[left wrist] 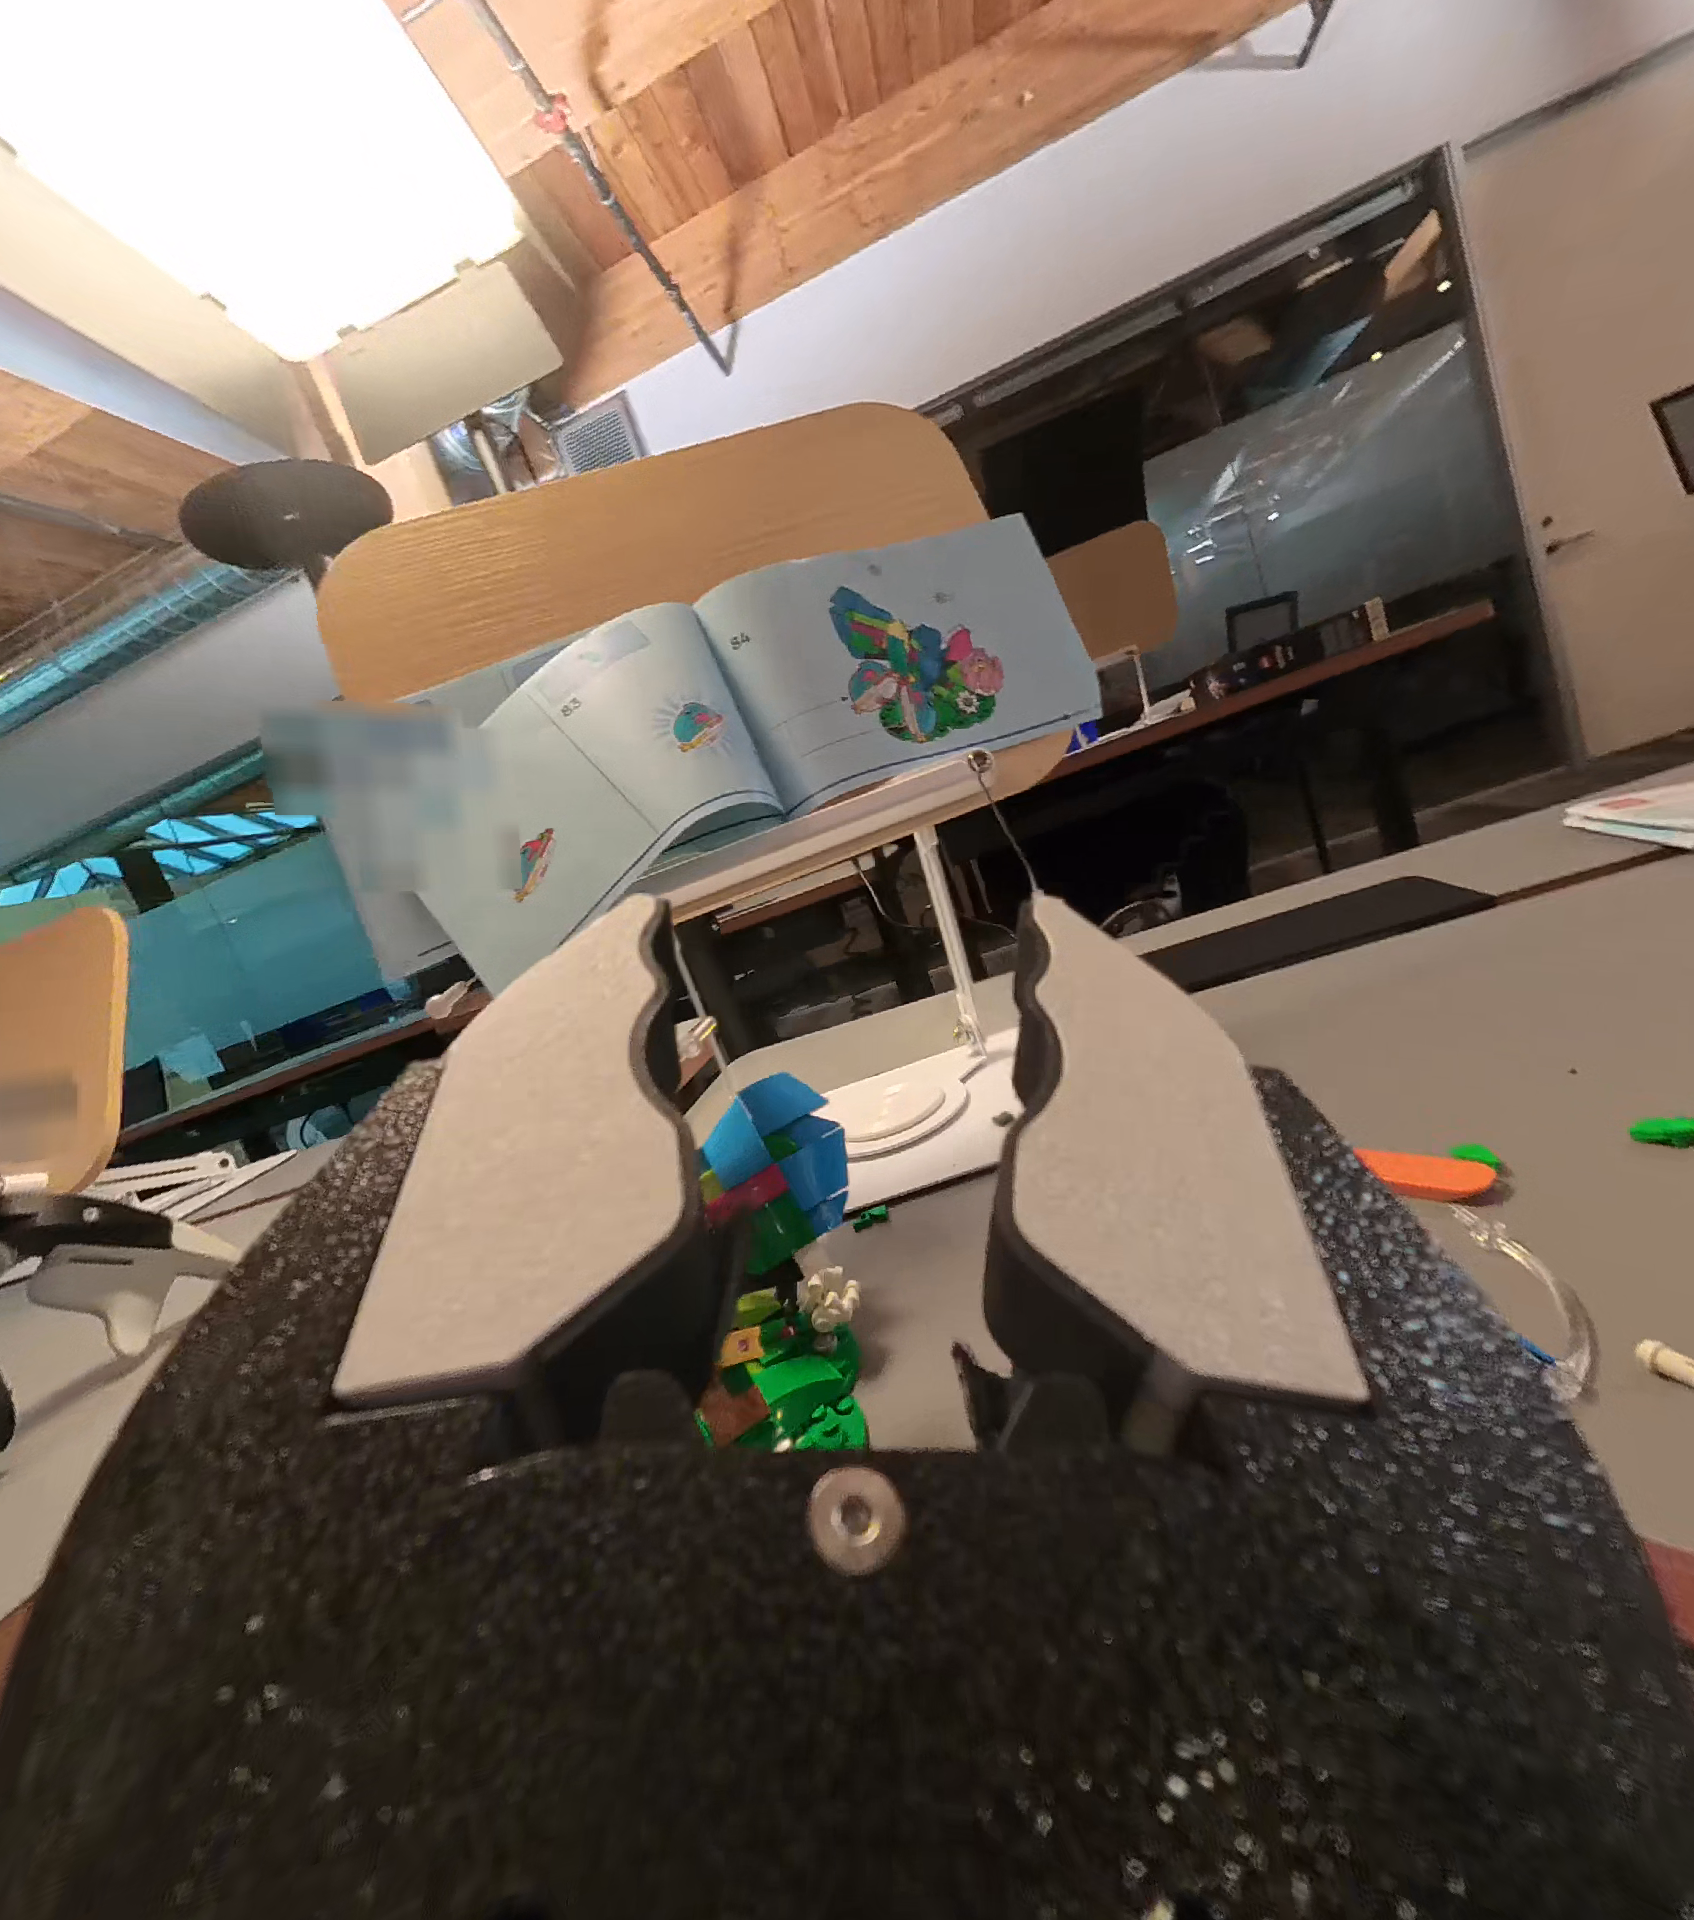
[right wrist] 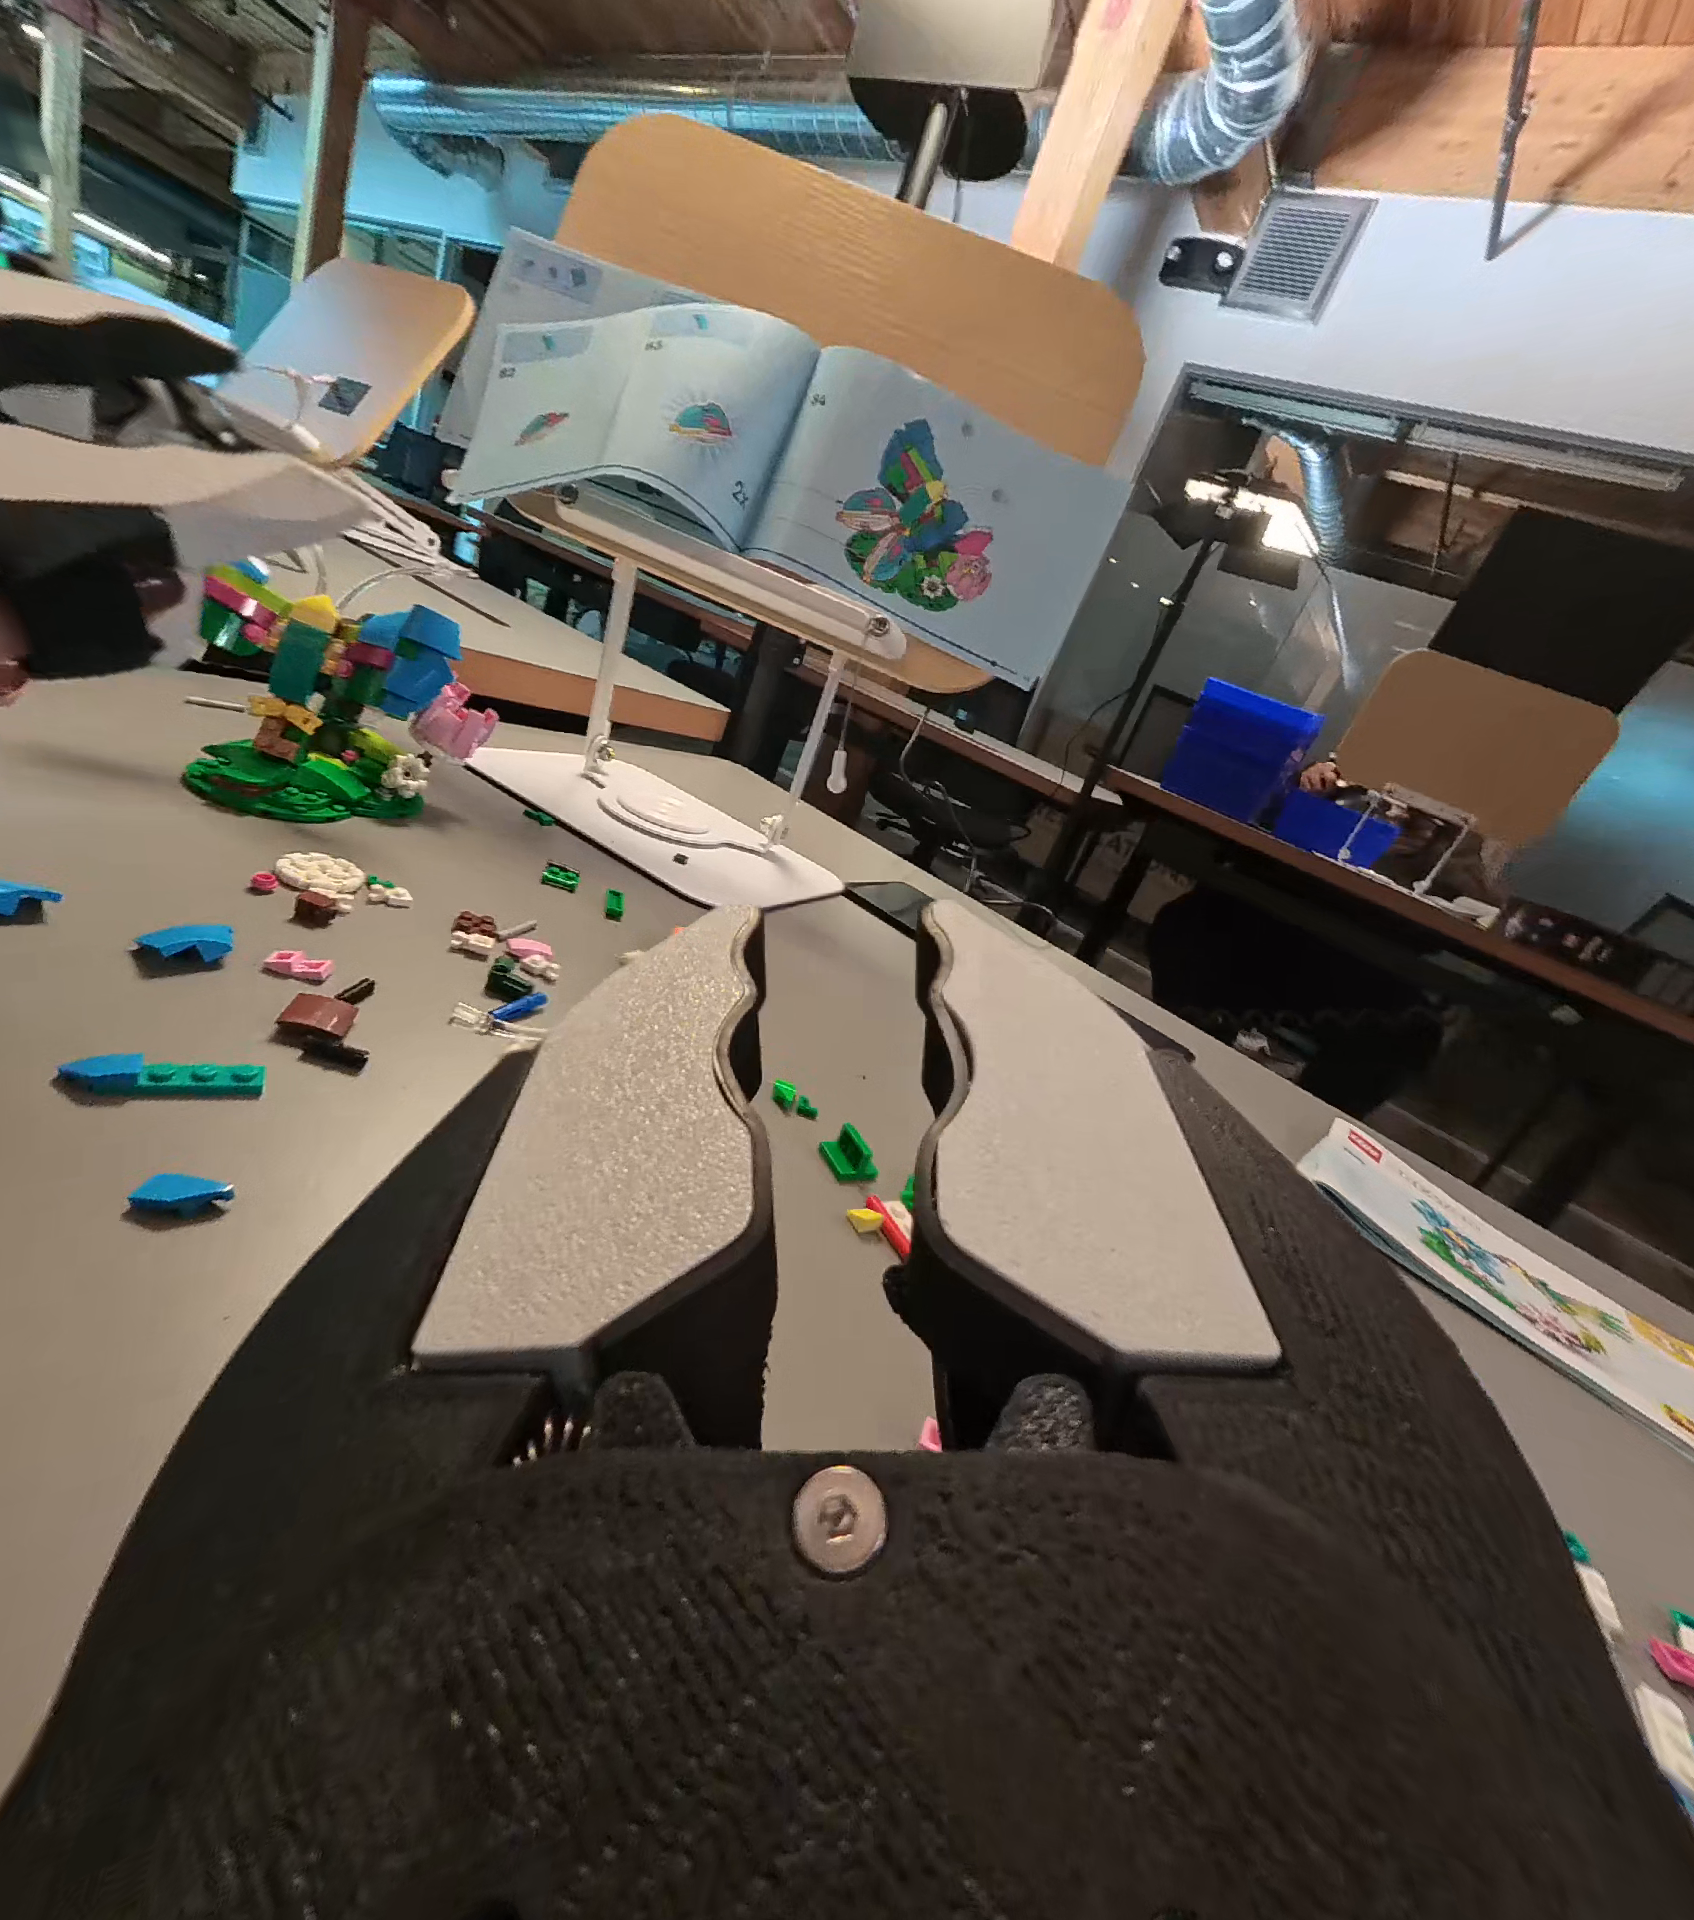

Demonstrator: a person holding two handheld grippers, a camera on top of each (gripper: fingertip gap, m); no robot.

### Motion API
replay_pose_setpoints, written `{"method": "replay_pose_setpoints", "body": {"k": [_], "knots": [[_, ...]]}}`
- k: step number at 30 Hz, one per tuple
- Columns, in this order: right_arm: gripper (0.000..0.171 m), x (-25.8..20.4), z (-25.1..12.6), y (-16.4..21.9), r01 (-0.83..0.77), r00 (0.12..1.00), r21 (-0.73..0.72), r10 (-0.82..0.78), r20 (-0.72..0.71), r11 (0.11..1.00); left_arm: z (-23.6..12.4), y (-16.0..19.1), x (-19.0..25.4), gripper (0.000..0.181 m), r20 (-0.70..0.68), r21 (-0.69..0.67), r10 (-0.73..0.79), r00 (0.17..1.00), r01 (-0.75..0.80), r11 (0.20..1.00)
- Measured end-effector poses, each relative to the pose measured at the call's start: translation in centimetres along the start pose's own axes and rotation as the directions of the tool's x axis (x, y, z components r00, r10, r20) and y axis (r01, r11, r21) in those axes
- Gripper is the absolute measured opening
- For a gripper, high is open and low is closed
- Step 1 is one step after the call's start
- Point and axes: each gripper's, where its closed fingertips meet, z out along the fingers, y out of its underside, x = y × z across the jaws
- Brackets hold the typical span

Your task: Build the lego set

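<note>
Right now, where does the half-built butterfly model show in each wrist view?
Left wrist view: butterfly model low centre, between the left gripper's open fingers.
Right wrist view: butterfly model upper left, on the table.
Shared landmark: open instruction booklet on its white stand.

My right hand-held gripper (right wrist: 841, 940) wears grainy matt grey pads on a rough black printed body, with one shiny metal screw (right wrist: 839, 1521). I see glossy plastic bricks (right wrist: 848, 1151) scattered on the smooth matt grey tabletop (right wrist: 43, 1299), and the far booklet (right wrist: 781, 457) is paper.
</note>
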Motion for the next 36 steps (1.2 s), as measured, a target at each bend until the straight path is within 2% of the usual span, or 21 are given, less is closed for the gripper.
{"method": "replay_pose_setpoints", "body": {"k": [7,23,28,36], "knots": [[0.022,-2.0,0.1,-0.1,0.108,0.991,0.010,-0.109,0.078,0.994,0.0,0.3,1.8,0.058,-0.062,-0.006,0.087,0.994,-0.088,0.996],[0.016,-2.1,0.0,-0.6,0.064,0.990,0.056,-0.070,0.124,0.996,0.5,2.1,1.0,0.058,-0.038,-0.093,0.073,0.997,-0.076,0.993],[0.015,-1.8,-0.3,-1.0,-0.021,0.990,0.077,0.010,0.140,0.997,0.7,2.8,1.5,0.057,-0.060,-0.133,0.116,0.991,-0.123,0.983],[0.016,-2.2,-0.6,-1.3,-0.063,0.982,0.086,0.046,0.184,0.994,0.8,3.0,2.0,0.052,-0.073,-0.144,0.178,0.981,-0.187,0.972]]}}
